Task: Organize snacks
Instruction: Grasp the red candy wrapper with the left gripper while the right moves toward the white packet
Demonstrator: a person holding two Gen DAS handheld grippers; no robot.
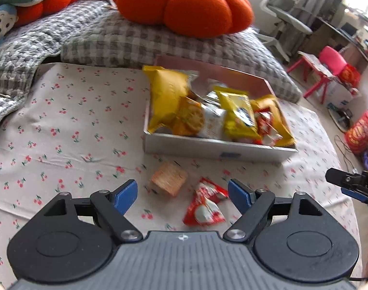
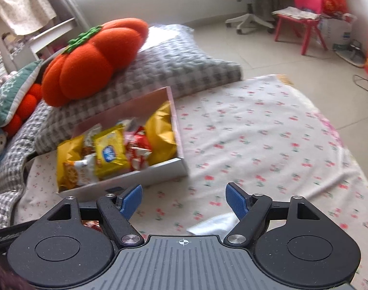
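Observation:
An open silver box (image 1: pixel 217 149) (image 2: pixel 126 181) sits on the cherry-print sheet, filled with yellow, orange and red snack packs. In front of it lie a tan cracker pack (image 1: pixel 169 181) and a red-and-white packet (image 1: pixel 205 203). My left gripper (image 1: pixel 182 195) hovers open just above these two, nothing between its blue pads. My right gripper (image 2: pixel 184 201) is open and empty over the sheet to the right of the box; its tip also shows at the edge of the left wrist view (image 1: pixel 341 184). A pale silvery packet (image 2: pixel 213 224) lies partly hidden under its right finger.
A grey checked pillow (image 1: pixel 140 46) with an orange pumpkin cushion (image 1: pixel 184 4) lies right behind the box. More cushions and a plush toy (image 1: pixel 0 24) crowd the left. The bed's edge curves off to the right, with tiled floor, a pink chair (image 2: pixel 304 12) and a desk chair beyond.

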